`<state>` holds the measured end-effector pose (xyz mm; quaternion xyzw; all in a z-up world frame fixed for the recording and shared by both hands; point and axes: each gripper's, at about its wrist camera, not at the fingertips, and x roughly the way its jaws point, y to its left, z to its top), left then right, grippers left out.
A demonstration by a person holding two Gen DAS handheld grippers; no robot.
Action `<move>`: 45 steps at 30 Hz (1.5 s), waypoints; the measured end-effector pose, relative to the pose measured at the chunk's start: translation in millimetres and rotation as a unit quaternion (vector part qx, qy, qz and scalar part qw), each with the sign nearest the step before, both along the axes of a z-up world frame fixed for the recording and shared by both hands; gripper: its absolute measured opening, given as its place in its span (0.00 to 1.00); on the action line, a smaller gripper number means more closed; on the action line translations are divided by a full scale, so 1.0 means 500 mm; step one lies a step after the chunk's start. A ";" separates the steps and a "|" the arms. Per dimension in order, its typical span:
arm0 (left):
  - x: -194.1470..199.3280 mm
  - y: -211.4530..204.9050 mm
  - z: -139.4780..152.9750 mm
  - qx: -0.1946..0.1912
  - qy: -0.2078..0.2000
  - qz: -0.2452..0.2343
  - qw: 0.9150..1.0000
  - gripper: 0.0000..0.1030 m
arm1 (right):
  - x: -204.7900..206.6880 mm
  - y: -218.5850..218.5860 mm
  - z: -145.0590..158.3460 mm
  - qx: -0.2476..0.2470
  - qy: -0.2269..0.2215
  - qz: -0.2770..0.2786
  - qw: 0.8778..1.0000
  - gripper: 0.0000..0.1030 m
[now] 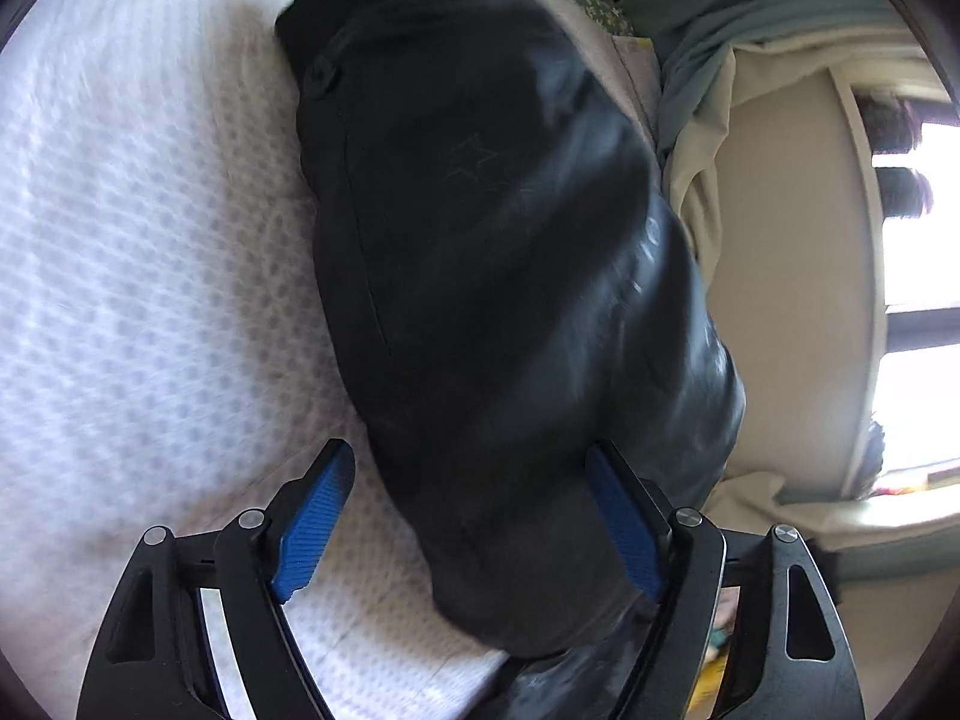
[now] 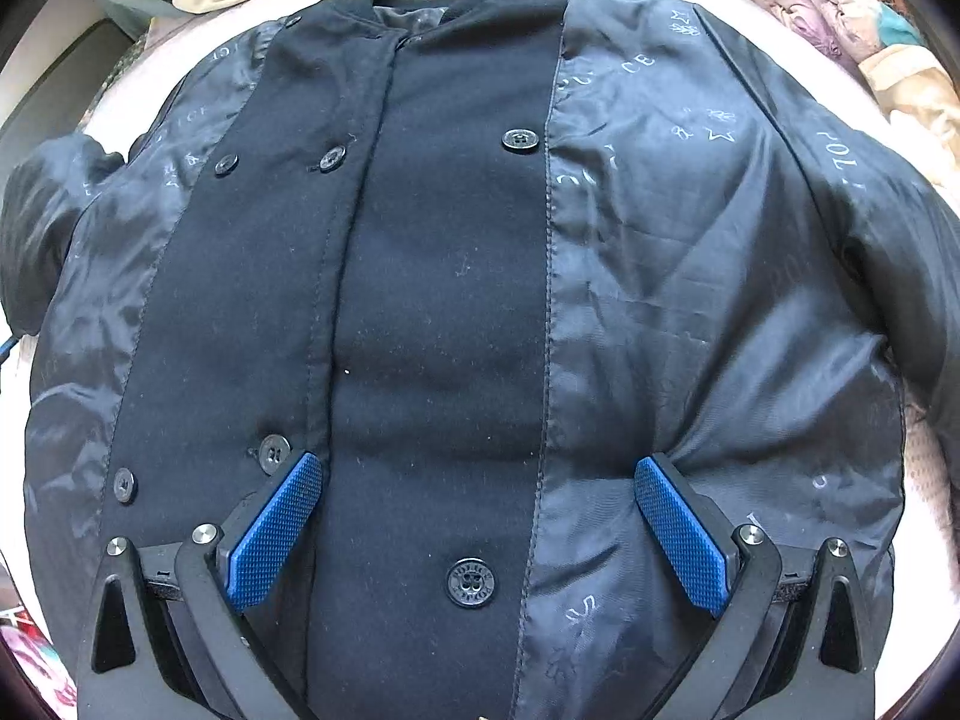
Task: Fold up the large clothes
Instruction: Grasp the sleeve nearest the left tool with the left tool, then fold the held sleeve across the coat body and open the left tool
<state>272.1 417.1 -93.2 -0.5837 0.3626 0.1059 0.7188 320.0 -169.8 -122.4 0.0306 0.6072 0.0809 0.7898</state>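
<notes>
Barely started: I'm looking at the black jacket (image 2: 444,276) lying spread on the bed (image 1: 150,240), unfolded. Left tongs (image 1: 468,534) are straddling a sleeve (image 1: 480,300), gaping; right tongs (image 2: 480,528) hovering wide, empty.

The left gripper (image 1: 471,468) points obliquely downward, its blue-padded jaws spread wide; one pad (image 1: 624,531) touches dark cloth, the other (image 1: 315,525) stands free. The right gripper (image 2: 477,480) points steeply downward, jaws wide apart, fingertips (image 2: 651,471) pressing into fabric.
</notes>
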 end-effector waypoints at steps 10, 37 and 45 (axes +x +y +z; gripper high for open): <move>0.020 0.006 -0.041 -0.032 -0.058 0.025 0.997 0.47 | 0.018 0.029 0.002 -0.006 -0.016 -0.003 1.000 1.00; 0.051 -0.571 0.303 0.327 -0.195 -0.275 0.883 0.12 | -0.010 -0.018 0.110 -0.003 -0.087 -0.044 0.995 1.00; 0.053 -0.716 0.121 0.289 -0.083 -0.376 0.877 0.59 | -0.013 -0.052 0.120 -0.006 -0.086 -0.058 0.995 0.88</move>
